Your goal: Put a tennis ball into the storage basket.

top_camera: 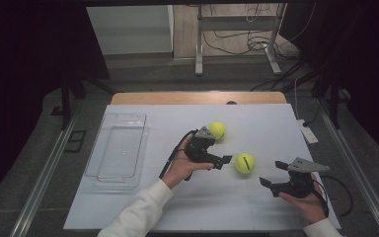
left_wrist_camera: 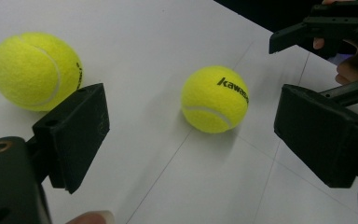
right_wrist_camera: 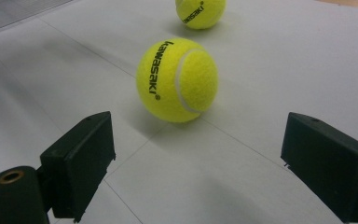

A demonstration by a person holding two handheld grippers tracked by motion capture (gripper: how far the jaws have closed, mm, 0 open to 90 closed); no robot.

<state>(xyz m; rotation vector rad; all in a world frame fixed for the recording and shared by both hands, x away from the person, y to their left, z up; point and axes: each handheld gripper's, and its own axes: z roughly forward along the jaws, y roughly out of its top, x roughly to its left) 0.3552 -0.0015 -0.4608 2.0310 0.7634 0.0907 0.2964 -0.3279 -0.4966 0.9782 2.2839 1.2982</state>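
Note:
Two yellow tennis balls lie on the white table sheet [top_camera: 256, 123]. The far ball [top_camera: 217, 130] [left_wrist_camera: 35, 70] [right_wrist_camera: 200, 13] rests beside my left gripper's far jaw. The near ball [top_camera: 245, 163] [left_wrist_camera: 214, 99] [right_wrist_camera: 177, 80] sits between the two grippers. My left gripper [top_camera: 216, 148] [left_wrist_camera: 193, 137] is open, its jaws facing the near ball from a short way off. My right gripper [top_camera: 273, 174] [right_wrist_camera: 200, 161] is open too and points at that ball from the other side, touching nothing. The right gripper [left_wrist_camera: 317, 28] also appears beyond the ball in the left gripper view.
A clear plastic tray [top_camera: 116, 148] [right_wrist_camera: 23, 11] lies at the left of the sheet. A white power strip [top_camera: 307, 131] sits at the right edge. Cables trail from both grippers. Beyond the table are a metal frame and floor cables.

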